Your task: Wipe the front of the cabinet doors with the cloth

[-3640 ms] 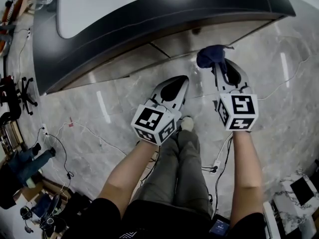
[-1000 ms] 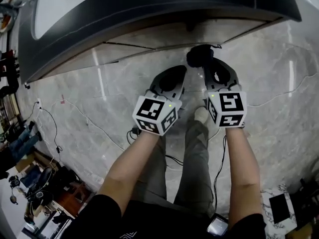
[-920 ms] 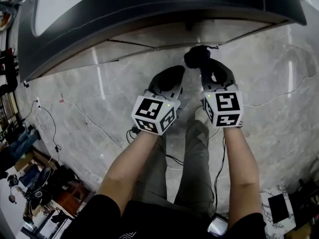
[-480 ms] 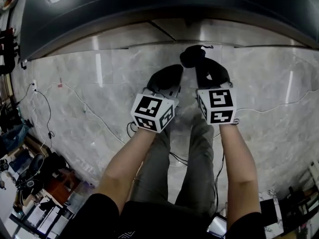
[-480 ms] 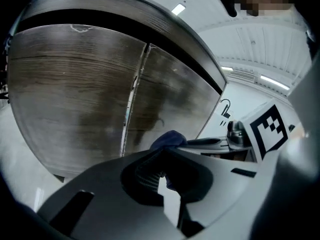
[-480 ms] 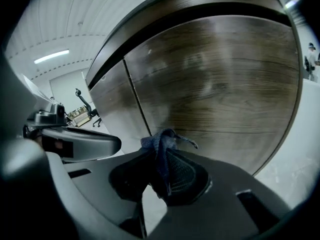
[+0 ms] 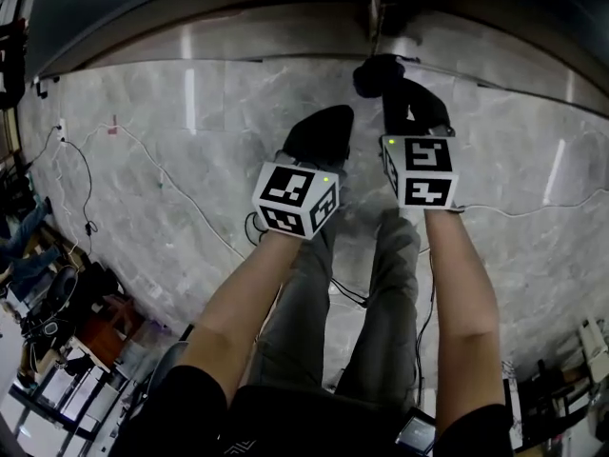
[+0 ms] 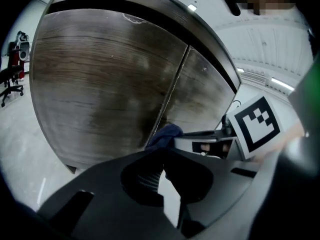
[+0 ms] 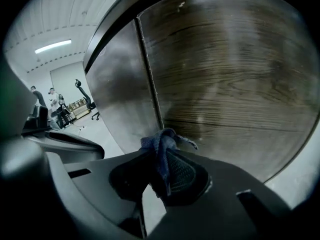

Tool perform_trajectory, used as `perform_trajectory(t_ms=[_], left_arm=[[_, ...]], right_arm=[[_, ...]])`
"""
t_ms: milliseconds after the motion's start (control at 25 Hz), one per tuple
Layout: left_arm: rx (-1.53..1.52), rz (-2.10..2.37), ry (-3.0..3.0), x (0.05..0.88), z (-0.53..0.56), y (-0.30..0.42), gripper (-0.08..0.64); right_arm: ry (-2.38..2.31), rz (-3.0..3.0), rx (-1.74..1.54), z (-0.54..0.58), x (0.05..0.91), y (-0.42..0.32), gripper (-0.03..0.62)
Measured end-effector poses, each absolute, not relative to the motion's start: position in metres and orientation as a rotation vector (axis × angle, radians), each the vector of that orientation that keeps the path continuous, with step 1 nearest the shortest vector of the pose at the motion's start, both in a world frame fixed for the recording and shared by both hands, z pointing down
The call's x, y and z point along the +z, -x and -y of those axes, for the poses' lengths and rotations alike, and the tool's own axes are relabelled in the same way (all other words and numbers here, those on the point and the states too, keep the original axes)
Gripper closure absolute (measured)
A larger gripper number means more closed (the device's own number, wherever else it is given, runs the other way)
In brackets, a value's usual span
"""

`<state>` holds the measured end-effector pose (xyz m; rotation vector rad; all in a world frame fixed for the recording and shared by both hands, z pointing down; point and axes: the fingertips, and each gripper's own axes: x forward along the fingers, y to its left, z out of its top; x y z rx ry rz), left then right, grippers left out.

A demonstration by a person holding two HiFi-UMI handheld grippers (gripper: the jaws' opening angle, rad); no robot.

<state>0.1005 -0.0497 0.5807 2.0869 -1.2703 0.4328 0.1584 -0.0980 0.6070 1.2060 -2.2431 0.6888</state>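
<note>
Left gripper (image 8: 164, 160): jaws closed on nothing, just left of the right one. Right gripper (image 9: 157, 171): clamped on the blue cloth (image 9: 162, 143). Cloth bunches past the jaw tips, low by the seam between the wood-grain cabinet doors (image 9: 230, 79); can't tell if it touches.

Left gripper (image 7: 324, 122): black moulded shell, ribbed pad (image 8: 145, 179) inside.
Right gripper (image 7: 400, 93): black shell, mesh-textured pad (image 9: 184, 175) inside.
Left cube (image 7: 296, 198): white, black square markers, green light at 1 o'clock.
Right cube (image 7: 420, 170): same markers, green light at 11 o'clock.
Top (image 7: 285, 427): black, short-sleeved.
Trousers (image 7: 381, 293): grey-green.
</note>
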Motion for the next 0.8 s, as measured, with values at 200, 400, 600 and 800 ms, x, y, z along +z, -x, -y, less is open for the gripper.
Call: perform_trajectory(t_ms=[200, 400, 600, 800], left_arm=[[0.432, 1.268, -2.094, 0.589, 0.056, -0.094, 0.56], [0.433, 1.263, -2.099, 0.594, 0.068, -0.094, 0.56], [0.441, 1.233, -2.119, 0.591, 0.077, -0.12, 0.56], [0.46, 1.166, -2.164, 0.592, 0.078, -0.153, 0.56]], right_arm=[[-1.213, 2.225, 0.662, 0.11, 0.619, -0.156, 0.525], [-1.246, 2.175, 0.651, 0.121, 0.63, -0.176, 0.525], [-1.268, 2.147, 0.645, 0.125, 0.627, -0.209, 0.525], [-1.323, 2.107, 0.664, 0.125, 0.635, -0.243, 0.525]])
